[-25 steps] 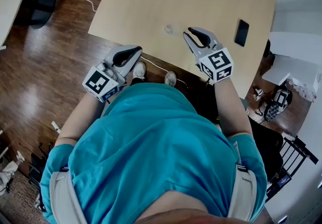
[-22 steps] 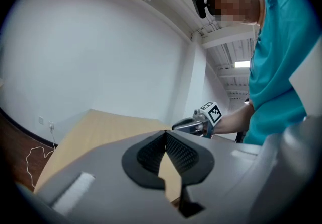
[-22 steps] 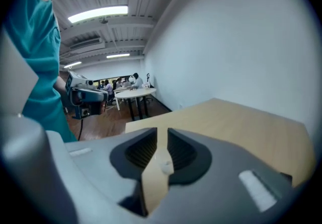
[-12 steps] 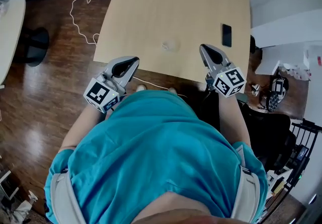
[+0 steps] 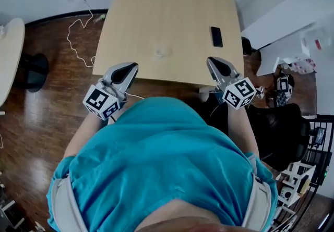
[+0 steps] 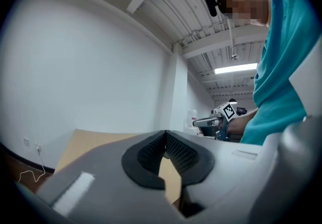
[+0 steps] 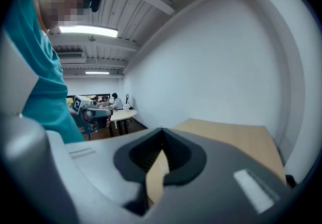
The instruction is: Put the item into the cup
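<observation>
Left gripper, at ten o'clock, was closed and empty. At twelve o'clock on the table sat a small pale object, item or cup unclear; probably light and flimsy, best pinched gently by its sides. Right gripper, two o'clock, was closed and empty too.

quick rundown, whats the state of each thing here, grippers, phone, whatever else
left gripper: shut, nothing between the jaws
right gripper: shut, nothing between the jaws
phone: lying flat on the table, screen dark
small pale thing: resting mid-table, clear of both grippers, too faint to tell more
white cable: loose on the floor
</observation>
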{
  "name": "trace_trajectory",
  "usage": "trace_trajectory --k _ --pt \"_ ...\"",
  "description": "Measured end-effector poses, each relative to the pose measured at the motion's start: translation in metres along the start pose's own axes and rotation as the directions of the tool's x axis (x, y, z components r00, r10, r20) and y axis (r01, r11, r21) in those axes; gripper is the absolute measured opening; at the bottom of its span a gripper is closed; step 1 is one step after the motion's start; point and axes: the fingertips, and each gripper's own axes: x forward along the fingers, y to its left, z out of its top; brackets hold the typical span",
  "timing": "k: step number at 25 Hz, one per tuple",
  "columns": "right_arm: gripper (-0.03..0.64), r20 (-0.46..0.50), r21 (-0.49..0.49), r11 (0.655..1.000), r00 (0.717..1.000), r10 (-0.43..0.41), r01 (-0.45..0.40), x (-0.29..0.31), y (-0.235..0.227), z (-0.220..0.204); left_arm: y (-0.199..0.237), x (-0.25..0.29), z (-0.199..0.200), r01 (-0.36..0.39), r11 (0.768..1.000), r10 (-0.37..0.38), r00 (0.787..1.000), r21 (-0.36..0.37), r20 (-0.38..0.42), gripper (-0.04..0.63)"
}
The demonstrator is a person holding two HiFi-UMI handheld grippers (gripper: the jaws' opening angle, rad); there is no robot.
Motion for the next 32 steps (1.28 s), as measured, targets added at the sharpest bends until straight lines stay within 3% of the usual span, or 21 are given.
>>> trace_trajectory --k 5,11,18,26,32 --pt "0.002 0.019 -0.005 1.000 1.000 0.013 -0.013 -0.075 0.008 -0.019 -0.066 0.017 0.001 0.014 1.000 -0.014 1.000 0.016 0.002 0.005" --pt "0.002 -0.014 -0.033 0.996 0.996 0.084 -0.085 -0.174 0.033 -0.063 -0.165 0.036 -0.014 0.007 1.000 -0.007 1.000 -0.004 -0.008 0.005" --pt "0.002 0.011 -0.008 0.989 0.989 0.151 -0.151 -0.254 0.060 -0.084 -0.265 0.016 -0.010 -0.006 1.000 0.006 1.000 0.017 -0.021 0.005" --pt "0.002 0.053 -0.007 0.982 0.981 0.187 -0.186 -0.276 0.108 -0.079 -0.306 -0.048 -0.012 -0.044 0.998 0.045 0.999 0.052 -0.017 0.005" --pt "0.002 0.066 0.005 0.990 0.988 0.142 -0.143 -0.268 0.157 -0.067 -0.310 -0.127 -0.021 -0.024 0.997 0.026 0.999 0.074 -0.026 0.005"
